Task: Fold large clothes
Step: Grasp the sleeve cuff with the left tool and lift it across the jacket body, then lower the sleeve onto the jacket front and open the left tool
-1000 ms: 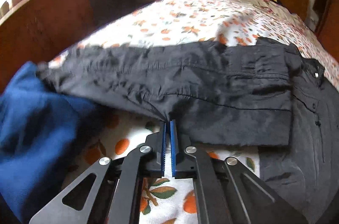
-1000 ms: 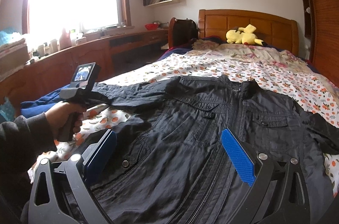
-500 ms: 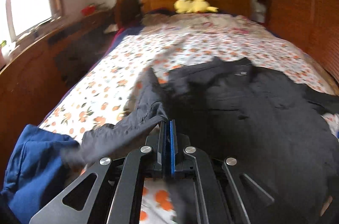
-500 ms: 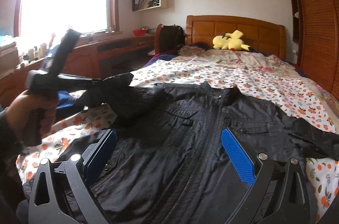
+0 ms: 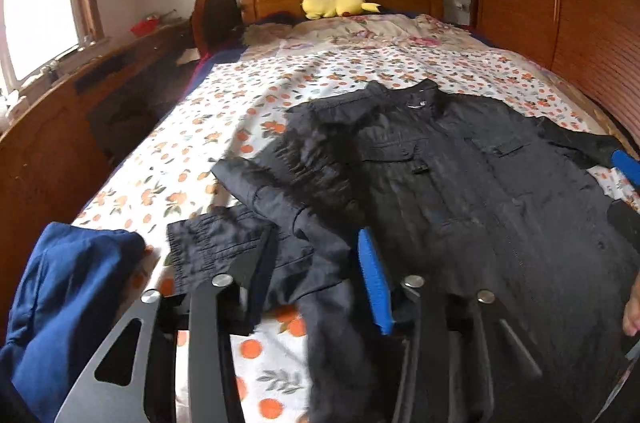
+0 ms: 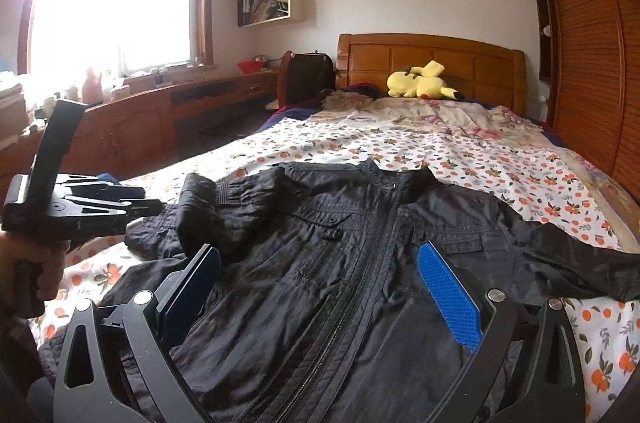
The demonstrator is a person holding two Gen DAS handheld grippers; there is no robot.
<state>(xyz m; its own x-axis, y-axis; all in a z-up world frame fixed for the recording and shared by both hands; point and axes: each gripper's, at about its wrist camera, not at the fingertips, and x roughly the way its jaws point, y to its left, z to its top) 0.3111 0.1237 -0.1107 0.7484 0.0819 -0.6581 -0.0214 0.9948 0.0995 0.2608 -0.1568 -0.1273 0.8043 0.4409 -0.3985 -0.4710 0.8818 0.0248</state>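
Note:
A black zip jacket [image 6: 360, 283] lies face up on the flowered bed sheet [image 6: 460, 159], collar toward the headboard. Its left sleeve [image 5: 288, 183] is folded in over the chest, the gathered cuff [image 5: 208, 243] hanging free at its end. My left gripper [image 5: 316, 263] hovers just above that sleeve with its jaws opening; sleeve cloth shows between the fingers but the pads do not press on it. A hand holds the left gripper [image 6: 152, 207] beside the cuff [image 6: 200, 207]. My right gripper [image 6: 320, 287] stands wide open over the jacket's lower front, with nothing gripped. The right sleeve [image 6: 580, 263] lies stretched out sideways.
A blue garment [image 5: 72, 295] is bunched at the bed's near left corner. A yellow plush toy [image 6: 420, 83] rests by the wooden headboard [image 6: 432, 59]. A wooden desk [image 6: 160, 115] runs along the left under the window, and slatted wardrobe doors [image 6: 592, 63] stand on the right.
The left gripper, shut on the sleeve, swung it up and across onto the jacket's chest, then its jaws parted and let the cloth go. The right gripper stayed nearly still and open.

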